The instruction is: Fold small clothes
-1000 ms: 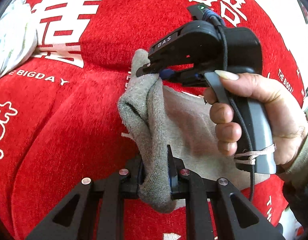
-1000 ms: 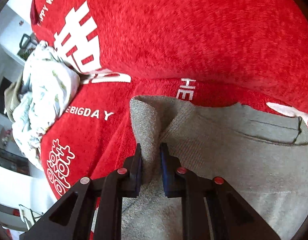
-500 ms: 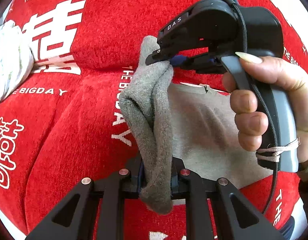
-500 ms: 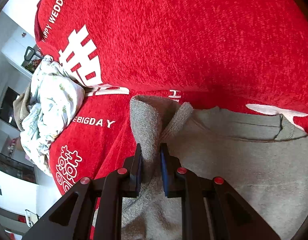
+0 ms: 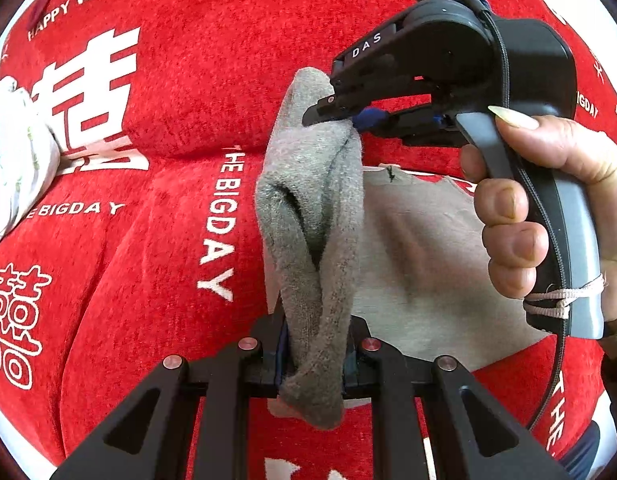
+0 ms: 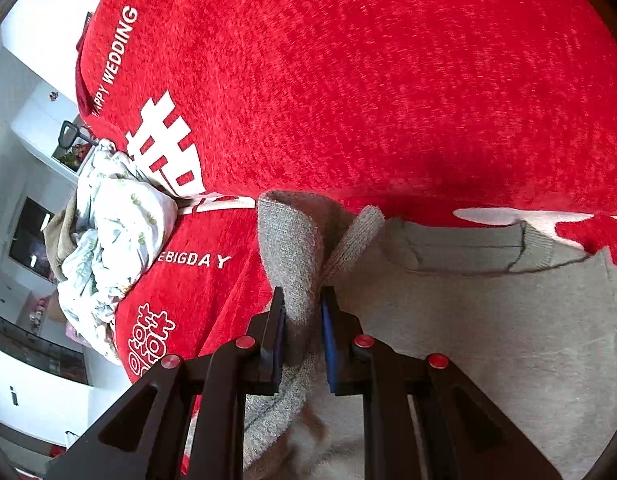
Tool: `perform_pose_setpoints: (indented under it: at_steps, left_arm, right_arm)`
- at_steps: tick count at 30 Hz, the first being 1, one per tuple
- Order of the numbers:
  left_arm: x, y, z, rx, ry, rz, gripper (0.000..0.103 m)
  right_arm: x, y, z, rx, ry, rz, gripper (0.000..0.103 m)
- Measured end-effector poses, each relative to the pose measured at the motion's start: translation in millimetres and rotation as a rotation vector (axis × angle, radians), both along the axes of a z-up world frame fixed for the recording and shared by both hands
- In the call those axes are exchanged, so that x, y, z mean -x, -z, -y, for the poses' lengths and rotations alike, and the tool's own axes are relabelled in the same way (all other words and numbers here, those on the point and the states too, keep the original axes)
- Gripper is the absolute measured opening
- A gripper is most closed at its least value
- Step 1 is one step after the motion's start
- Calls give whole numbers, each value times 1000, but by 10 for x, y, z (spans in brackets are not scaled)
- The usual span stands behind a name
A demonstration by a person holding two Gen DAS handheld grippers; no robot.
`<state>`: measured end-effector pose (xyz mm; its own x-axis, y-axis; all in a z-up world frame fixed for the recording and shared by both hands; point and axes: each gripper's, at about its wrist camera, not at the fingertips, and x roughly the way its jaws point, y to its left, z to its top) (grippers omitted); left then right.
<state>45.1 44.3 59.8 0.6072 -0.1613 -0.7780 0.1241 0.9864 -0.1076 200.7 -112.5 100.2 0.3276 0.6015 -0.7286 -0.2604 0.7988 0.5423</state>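
A small grey knit garment (image 5: 420,248) lies on a red cover (image 5: 156,272) with white lettering. My left gripper (image 5: 314,352) is shut on the near end of its lifted left edge (image 5: 312,216). My right gripper (image 5: 340,116) is shut on the far end of that same edge, seen from the side in the left wrist view. In the right wrist view my right gripper (image 6: 302,320) pinches a raised fold of the grey garment (image 6: 488,320), whose ribbed hem lies flat to the right. The edge hangs bunched between the two grippers, above the cover.
A crumpled white printed cloth (image 6: 112,232) lies on the red cover at the left; it also shows at the left edge of the left wrist view (image 5: 12,160). Beyond the cover's left end stand white walls and shelves (image 6: 32,128). The red cover rises as a backrest (image 6: 348,80) behind.
Both grippers have risen with the grey edge still pinched. The lifted fold stands higher and more upright above the cover than a second ago.
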Motion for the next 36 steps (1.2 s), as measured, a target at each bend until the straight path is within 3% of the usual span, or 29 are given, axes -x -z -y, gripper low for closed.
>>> perform_pose_setpoints:
  at_steps: [3, 13, 36]
  left_arm:
    - [-3, -16, 28, 15, 4, -1, 19]
    - [-8, -25, 386, -71, 43, -2, 19]
    - [7, -101, 1124, -145, 172, 3, 19]
  right_arm:
    - [11, -16, 86, -30, 2, 7, 18]
    - [43, 4, 455, -115, 31, 2, 18]
    - [53, 5, 1270, -203, 51, -13, 17]
